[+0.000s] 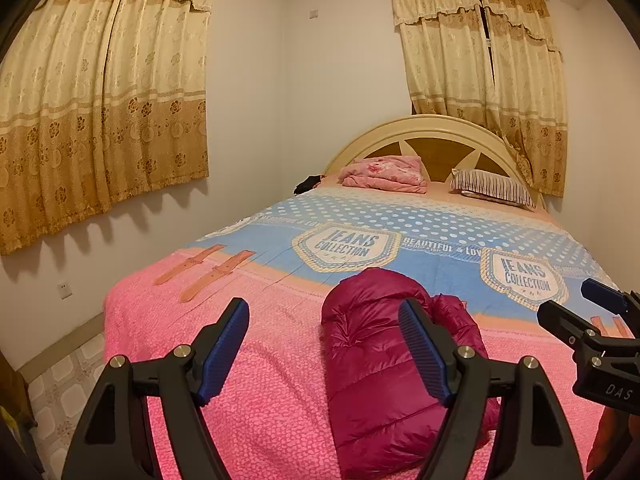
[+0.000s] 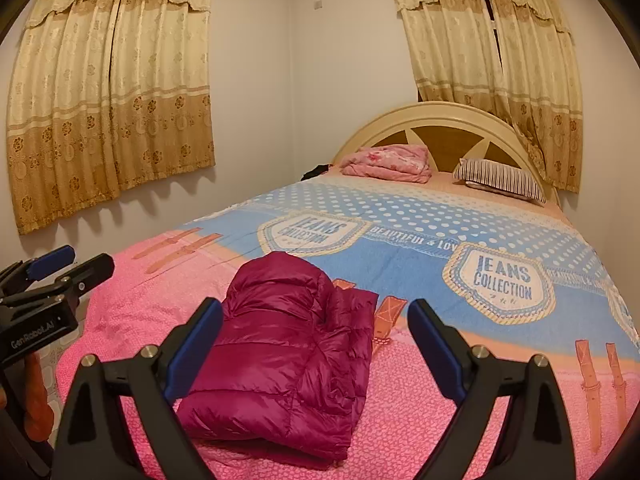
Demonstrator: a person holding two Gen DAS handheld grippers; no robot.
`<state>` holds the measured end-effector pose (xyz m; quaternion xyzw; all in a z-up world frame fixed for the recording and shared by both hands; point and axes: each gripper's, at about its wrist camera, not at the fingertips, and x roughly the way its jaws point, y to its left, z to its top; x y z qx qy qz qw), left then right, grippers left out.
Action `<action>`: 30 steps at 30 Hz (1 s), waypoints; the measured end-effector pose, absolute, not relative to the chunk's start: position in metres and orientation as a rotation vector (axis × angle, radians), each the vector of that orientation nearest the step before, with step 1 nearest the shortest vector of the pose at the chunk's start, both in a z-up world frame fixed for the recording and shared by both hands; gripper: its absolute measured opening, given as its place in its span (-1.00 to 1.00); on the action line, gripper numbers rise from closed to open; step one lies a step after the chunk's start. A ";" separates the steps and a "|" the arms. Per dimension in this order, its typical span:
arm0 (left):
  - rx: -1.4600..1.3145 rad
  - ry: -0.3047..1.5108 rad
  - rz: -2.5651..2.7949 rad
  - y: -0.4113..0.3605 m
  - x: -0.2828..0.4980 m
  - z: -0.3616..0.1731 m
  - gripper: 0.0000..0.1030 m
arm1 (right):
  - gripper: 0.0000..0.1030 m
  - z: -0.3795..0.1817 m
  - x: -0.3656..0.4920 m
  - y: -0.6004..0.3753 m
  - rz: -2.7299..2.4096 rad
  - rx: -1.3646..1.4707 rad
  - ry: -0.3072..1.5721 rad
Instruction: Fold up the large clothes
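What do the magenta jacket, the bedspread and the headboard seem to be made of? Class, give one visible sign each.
Magenta jacket: likely nylon or polyester shell with padded fill; glossy sheen, puffy stitched channels.
Bedspread: probably a woven or towelling-type fabric; matte, nubbly texture, printed lettering.
Headboard: apparently wood, cream-painted frame, brown inset panels; smooth, rigid curve.

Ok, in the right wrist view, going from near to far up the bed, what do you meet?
Right gripper, open above the bedspread → folded magenta puffer jacket → blue "Jeans Collection" band of the bedspread → folded pink quilt and striped pillow → arched headboard.
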<state>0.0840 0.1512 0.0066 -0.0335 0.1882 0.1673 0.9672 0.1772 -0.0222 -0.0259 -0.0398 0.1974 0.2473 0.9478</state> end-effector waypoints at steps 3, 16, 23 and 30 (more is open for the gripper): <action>-0.069 0.384 0.340 0.150 0.084 0.006 0.51 | 0.86 -0.025 0.175 -0.022 0.505 -0.083 0.401; -0.073 0.397 0.346 0.153 0.085 0.004 0.52 | 0.86 -0.025 0.174 -0.021 0.510 -0.076 0.403; -0.075 0.401 0.339 0.154 0.085 0.005 0.53 | 0.86 -0.024 0.171 -0.020 0.515 -0.074 0.393; -0.078 0.404 0.336 0.154 0.086 0.007 0.54 | 0.86 -0.023 0.169 -0.020 0.517 -0.072 0.387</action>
